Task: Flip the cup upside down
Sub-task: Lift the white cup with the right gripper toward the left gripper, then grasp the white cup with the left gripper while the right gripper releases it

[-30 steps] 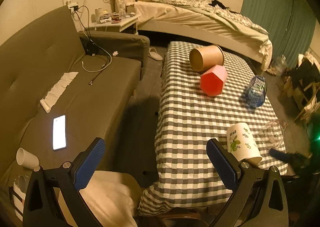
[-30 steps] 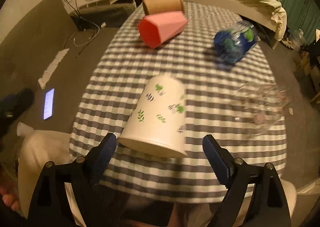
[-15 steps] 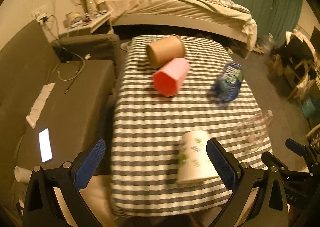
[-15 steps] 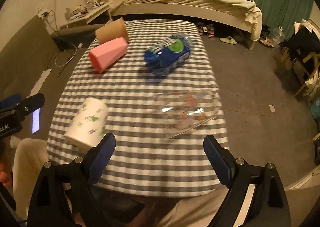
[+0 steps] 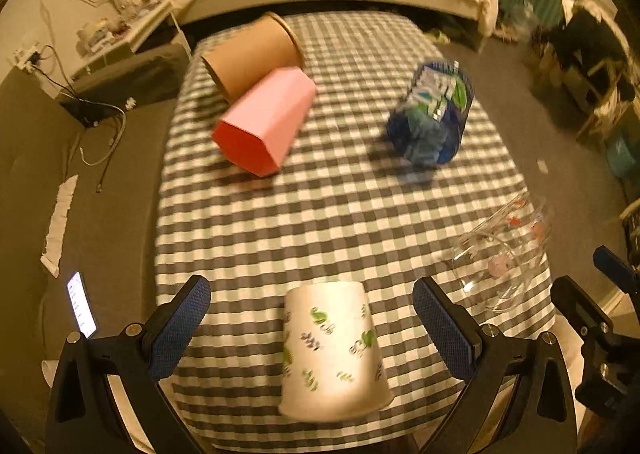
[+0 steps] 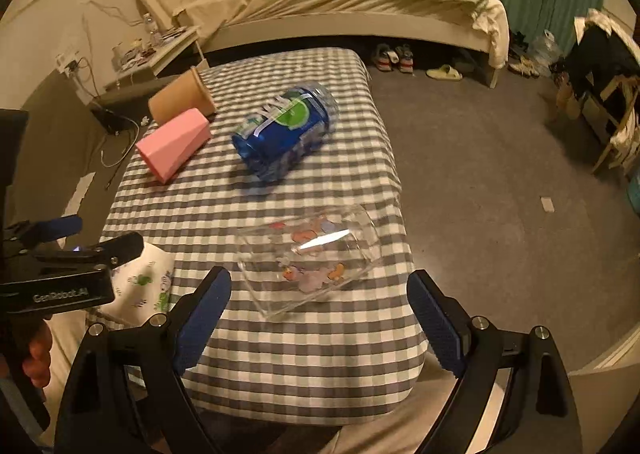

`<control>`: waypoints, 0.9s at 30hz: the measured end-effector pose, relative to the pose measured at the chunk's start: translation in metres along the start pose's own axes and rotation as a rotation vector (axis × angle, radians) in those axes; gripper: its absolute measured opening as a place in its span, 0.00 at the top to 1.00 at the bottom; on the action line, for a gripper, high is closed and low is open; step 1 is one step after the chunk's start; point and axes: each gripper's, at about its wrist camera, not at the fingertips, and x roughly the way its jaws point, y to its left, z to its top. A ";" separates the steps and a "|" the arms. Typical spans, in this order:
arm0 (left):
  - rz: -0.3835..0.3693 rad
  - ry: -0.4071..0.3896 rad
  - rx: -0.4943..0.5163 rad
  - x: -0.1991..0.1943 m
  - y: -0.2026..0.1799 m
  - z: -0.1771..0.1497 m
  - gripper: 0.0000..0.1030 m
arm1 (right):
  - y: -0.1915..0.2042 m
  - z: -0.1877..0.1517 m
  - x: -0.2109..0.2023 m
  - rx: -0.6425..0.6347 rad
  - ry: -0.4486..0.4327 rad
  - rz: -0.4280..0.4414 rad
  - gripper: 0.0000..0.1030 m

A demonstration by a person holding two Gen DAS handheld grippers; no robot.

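My left gripper (image 5: 312,328) has swung over the white cup (image 5: 334,350), now lying lengthwise between its open jaws, rim toward me; right gripper (image 6: 320,318), open, is farther

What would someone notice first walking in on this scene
Five cups lie tipped on their sides across the checkered table: a brown one and a pink one at the far left, a blue one to their right, a clear glass one near the right edge. The white leaf-print cup lies at the near edge, framed by the open left gripper, while the open right gripper faces the glass one.
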 end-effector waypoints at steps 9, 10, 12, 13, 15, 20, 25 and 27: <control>0.030 0.111 0.043 0.029 -0.003 0.006 0.00 | -0.019 0.000 0.017 0.048 0.029 0.013 0.13; 0.033 0.122 0.045 0.031 -0.003 0.005 0.00 | -0.020 0.002 0.017 0.053 0.026 0.019 0.13; 0.036 0.150 0.050 0.037 -0.001 0.005 0.01 | -0.022 0.004 0.020 0.061 0.023 0.024 0.13; 0.036 0.157 0.050 0.038 -0.001 0.005 0.01 | -0.023 0.004 0.021 0.063 0.024 0.026 0.13; 0.032 0.171 0.050 0.041 0.000 0.007 0.03 | -0.023 0.006 0.023 0.067 0.027 0.032 0.13; 0.012 0.206 0.053 0.048 0.001 0.013 0.15 | -0.022 0.005 0.029 0.072 0.037 0.042 0.13; -0.027 0.296 0.066 0.063 0.000 0.013 0.44 | -0.022 0.005 0.029 0.078 0.034 0.042 0.13; -0.036 0.301 0.061 0.064 0.002 0.012 0.44 | -0.024 0.005 0.028 0.082 0.031 0.042 0.13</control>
